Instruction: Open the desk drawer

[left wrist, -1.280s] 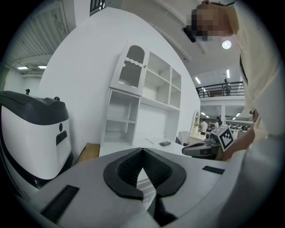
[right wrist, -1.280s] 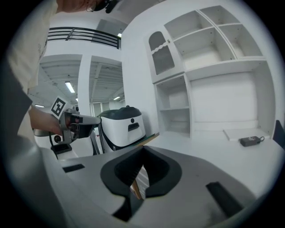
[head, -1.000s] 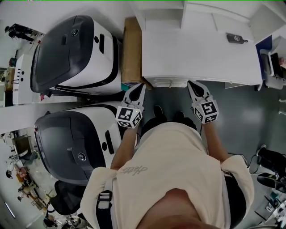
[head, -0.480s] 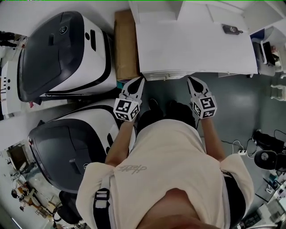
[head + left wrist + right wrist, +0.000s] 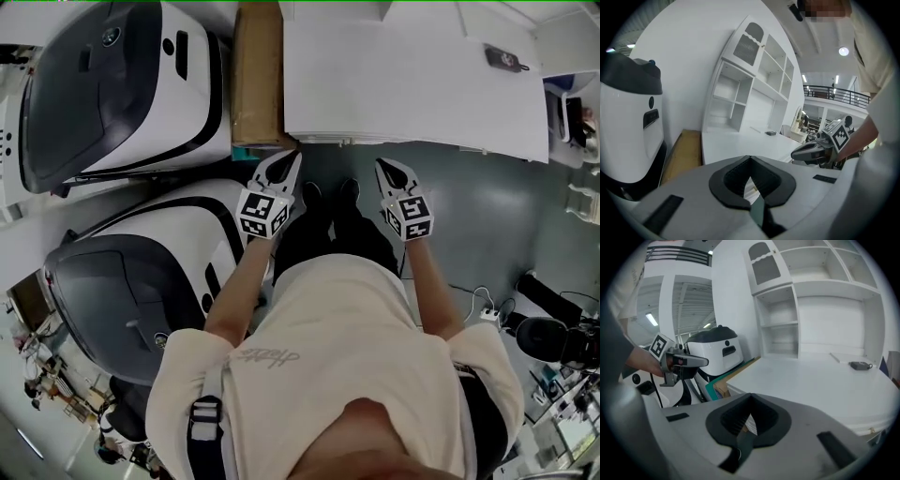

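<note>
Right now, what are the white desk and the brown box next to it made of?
White desk: probably painted or laminated wood board. It is smooth matte white, with flat panels and crisp edges.
Brown box: looks like cardboard, a dull tan with no shine, though it could be a thin wood panel.
</note>
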`<move>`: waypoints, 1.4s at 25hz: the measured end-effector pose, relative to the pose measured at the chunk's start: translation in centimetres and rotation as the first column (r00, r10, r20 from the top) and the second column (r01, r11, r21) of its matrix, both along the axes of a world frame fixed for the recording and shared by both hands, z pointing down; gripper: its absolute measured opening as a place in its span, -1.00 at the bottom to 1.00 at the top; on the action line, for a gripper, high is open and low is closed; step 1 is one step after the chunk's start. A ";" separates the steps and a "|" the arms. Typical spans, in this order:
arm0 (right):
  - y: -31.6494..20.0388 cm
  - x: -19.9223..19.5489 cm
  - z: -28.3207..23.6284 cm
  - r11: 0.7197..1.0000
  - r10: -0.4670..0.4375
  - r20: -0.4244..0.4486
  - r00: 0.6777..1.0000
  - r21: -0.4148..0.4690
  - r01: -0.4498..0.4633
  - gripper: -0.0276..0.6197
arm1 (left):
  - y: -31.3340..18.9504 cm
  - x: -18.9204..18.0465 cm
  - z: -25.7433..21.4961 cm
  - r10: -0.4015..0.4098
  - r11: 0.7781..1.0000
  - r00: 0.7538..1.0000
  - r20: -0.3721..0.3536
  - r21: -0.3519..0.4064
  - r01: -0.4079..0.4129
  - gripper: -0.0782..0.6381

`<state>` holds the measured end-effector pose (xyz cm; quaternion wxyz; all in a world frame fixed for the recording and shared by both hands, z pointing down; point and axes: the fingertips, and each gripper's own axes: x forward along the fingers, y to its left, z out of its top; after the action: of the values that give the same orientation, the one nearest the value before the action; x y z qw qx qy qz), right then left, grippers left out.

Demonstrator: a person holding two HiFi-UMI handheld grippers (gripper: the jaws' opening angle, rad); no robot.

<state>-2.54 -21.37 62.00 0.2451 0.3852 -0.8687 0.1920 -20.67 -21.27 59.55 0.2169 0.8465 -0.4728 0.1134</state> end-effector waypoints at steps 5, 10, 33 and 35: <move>-0.7 0.6 4.8 0.998 -0.022 -0.037 0.999 -0.061 0.020 -0.93 | -0.5 1.0 2.0 0.002 0.999 1.000 0.023 -0.043 -0.001 -0.78; -0.7 0.5 8.8 0.989 -0.053 -0.066 0.996 -0.144 0.043 -0.93 | -0.8 2.4 2.6 0.005 0.998 1.000 0.020 -0.059 -0.004 -0.78; -3.9 -2.8 21.7 0.941 -0.089 -0.123 0.988 -0.335 0.043 -0.59 | 0.7 0.4 9.0 -0.092 0.981 0.995 0.022 -0.170 0.095 -0.78; -4.3 -3.0 23.0 0.931 -0.069 -0.128 0.989 -0.364 0.018 -0.59 | 0.5 0.1 9.3 -0.090 0.981 0.996 0.022 -0.173 0.092 -0.78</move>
<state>-5.53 -25.68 84.97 0.3758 0.3266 -0.8077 0.3157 -20.53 -20.81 68.90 0.2914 0.8010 -0.5009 0.1499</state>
